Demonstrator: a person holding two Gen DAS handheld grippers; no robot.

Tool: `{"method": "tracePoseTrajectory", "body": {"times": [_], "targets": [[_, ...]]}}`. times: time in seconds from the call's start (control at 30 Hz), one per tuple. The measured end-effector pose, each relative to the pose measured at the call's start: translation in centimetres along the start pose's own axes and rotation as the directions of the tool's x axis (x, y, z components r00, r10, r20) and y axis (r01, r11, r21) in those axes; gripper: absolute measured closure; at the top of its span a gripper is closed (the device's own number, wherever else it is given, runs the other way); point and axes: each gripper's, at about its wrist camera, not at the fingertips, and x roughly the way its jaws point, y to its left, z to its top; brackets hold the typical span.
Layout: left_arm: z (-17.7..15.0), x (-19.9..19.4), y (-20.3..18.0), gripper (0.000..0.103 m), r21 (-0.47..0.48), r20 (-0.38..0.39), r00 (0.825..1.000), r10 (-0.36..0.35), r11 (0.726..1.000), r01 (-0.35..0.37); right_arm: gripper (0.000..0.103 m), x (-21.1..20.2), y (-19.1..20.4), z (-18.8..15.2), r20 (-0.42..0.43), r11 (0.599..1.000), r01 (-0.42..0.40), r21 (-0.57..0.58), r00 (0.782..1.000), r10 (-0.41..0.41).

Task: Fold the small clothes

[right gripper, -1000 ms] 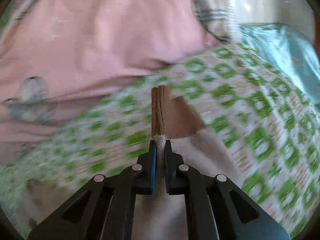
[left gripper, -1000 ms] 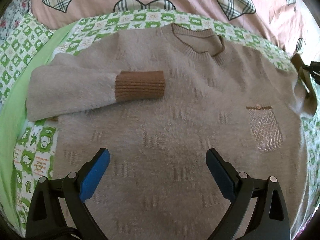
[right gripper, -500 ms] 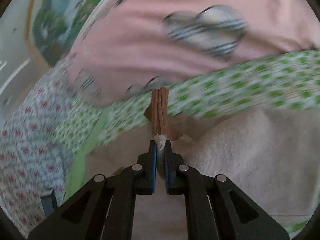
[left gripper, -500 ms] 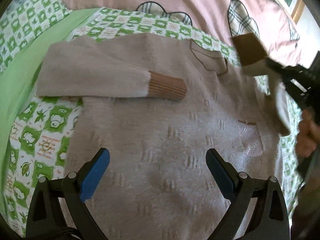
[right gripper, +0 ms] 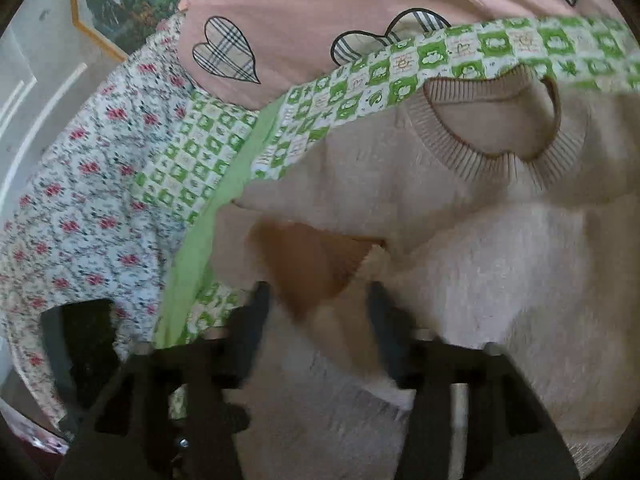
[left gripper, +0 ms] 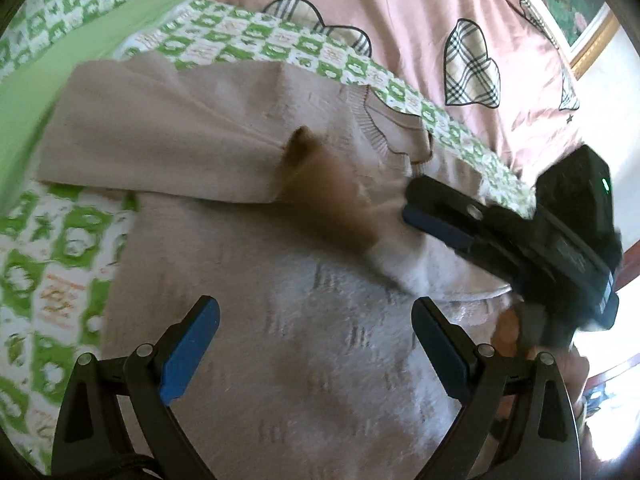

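Note:
A beige knit sweater (left gripper: 280, 360) with brown cuffs lies face up on the bed, its ribbed collar (right gripper: 492, 132) toward the pillows. One sleeve (left gripper: 160, 152) is folded across the chest. My right gripper (right gripper: 318, 308) is over the chest with its jaws opening. The other sleeve's brown cuff (right gripper: 312, 268) lies blurred between them, and the pads are clear of it. The left wrist view shows that gripper (left gripper: 416, 204) coming in from the right beside the cuff (left gripper: 332, 208). My left gripper (left gripper: 316, 312) hovers open over the sweater's lower body, holding nothing.
A green-and-white checked blanket (left gripper: 60, 260) lies under the sweater. Behind it is a pink duvet (left gripper: 400, 20) with plaid hearts. A floral sheet (right gripper: 72, 200) covers the far side, below a framed picture (right gripper: 120, 0). A person's hand (left gripper: 508, 328) grips the right tool.
My right gripper carried the brown cuff from the sweater's right edge across onto the chest, then its jaws parted and let the cuff go. The left gripper's view shifted toward the folded sleeve.

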Motion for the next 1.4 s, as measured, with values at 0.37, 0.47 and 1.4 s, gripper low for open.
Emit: {"method": "tracePoseTrajectory", "body": {"times": [0.37, 0.47, 1.4], "targets": [[4.7, 5.9, 0.4, 0.014, -0.097, -0.013, 0.996, -0.093, 0.991, 0.092, 0.047, -11.9, -5.6, -4.6, 0.177, 0.972, 0.170, 0.165, 0.964, -0.199], [5.4, 6.3, 0.2, 0.062, -0.074, -0.002, 0.995, -0.097, 0.993, 0.096, 0.047, -15.0, -7.7, -5.8, 0.226, 0.948, 0.212, 0.238, 0.937, -0.267], [2.6, 2.0, 1.9, 0.091, 0.081, 0.077, 0.994, 0.083, 0.993, -0.089, 0.092, -17.3, -17.3, -1.0, 0.080, 0.726, 0.618, 0.302, 0.742, -0.665]]}}
